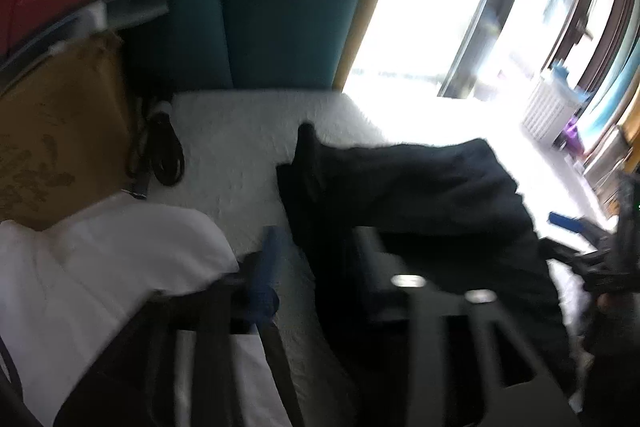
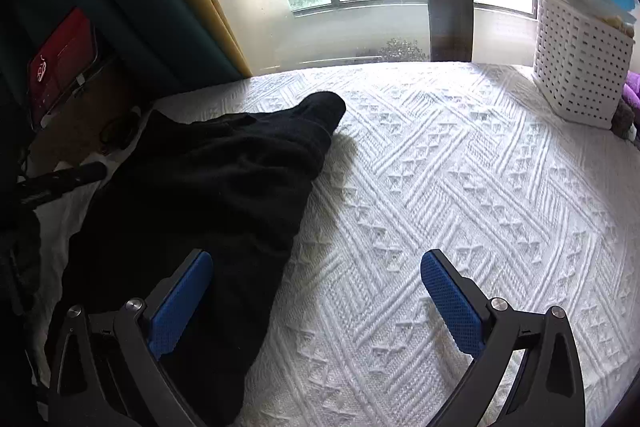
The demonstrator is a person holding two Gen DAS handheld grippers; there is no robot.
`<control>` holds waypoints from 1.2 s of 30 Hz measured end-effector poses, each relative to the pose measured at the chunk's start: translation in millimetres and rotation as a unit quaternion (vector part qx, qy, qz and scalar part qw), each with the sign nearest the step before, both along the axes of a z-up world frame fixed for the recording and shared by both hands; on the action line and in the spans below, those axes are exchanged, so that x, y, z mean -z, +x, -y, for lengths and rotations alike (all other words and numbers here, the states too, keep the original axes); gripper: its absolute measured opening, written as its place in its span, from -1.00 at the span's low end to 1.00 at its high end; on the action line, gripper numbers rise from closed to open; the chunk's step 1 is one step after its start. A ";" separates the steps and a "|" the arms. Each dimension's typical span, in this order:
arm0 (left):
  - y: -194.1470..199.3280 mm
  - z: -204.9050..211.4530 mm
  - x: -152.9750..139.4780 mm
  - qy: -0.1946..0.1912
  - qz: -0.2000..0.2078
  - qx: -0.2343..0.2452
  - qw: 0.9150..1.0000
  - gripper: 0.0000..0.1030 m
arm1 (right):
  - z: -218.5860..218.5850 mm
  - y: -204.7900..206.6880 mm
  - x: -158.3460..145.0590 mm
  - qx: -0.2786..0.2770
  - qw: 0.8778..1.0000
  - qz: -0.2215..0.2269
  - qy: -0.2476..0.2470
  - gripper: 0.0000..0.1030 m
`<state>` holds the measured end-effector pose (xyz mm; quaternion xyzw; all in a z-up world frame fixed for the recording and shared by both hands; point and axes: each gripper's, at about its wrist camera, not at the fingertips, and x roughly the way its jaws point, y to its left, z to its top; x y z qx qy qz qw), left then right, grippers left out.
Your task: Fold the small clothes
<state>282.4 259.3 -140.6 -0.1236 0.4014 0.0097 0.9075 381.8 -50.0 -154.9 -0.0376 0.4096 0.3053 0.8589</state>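
Observation:
A black garment (image 2: 208, 195) lies folded over on the white textured bedspread (image 2: 440, 187), with one rounded end pointing toward the window. My right gripper (image 2: 316, 267) is open and empty; its left blue pad is over the garment's near edge, its right pad over bare bedspread. In the blurred left wrist view the same black garment (image 1: 420, 195) lies ahead and to the right. My left gripper (image 1: 320, 239) is open, one blue finger (image 1: 264, 267) left of the garment and the other finger over the cloth. The right gripper (image 1: 592, 227) shows at the far right.
A white perforated basket (image 2: 580, 59) with a blue item stands at the far right by the window. White folded cloth (image 1: 100, 267) lies at the left. A brown box (image 1: 56, 131), a red case (image 2: 60, 63) and black cables (image 1: 160, 151) sit by the teal headboard.

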 end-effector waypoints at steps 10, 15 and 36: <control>10.6 29.8 26.2 -0.025 -0.036 0.043 0.998 0.41 | -16.5 -2.2 -22.2 0.001 1.000 0.025 0.001 1.00; 14.2 26.4 37.0 -0.035 -0.053 0.037 0.997 0.41 | -26.5 0.5 -28.5 -0.006 0.999 0.031 -0.007 1.00; 31.9 33.7 41.1 -0.025 -0.037 0.075 0.996 0.48 | -61.9 33.6 11.9 -0.052 0.998 -0.015 0.016 1.00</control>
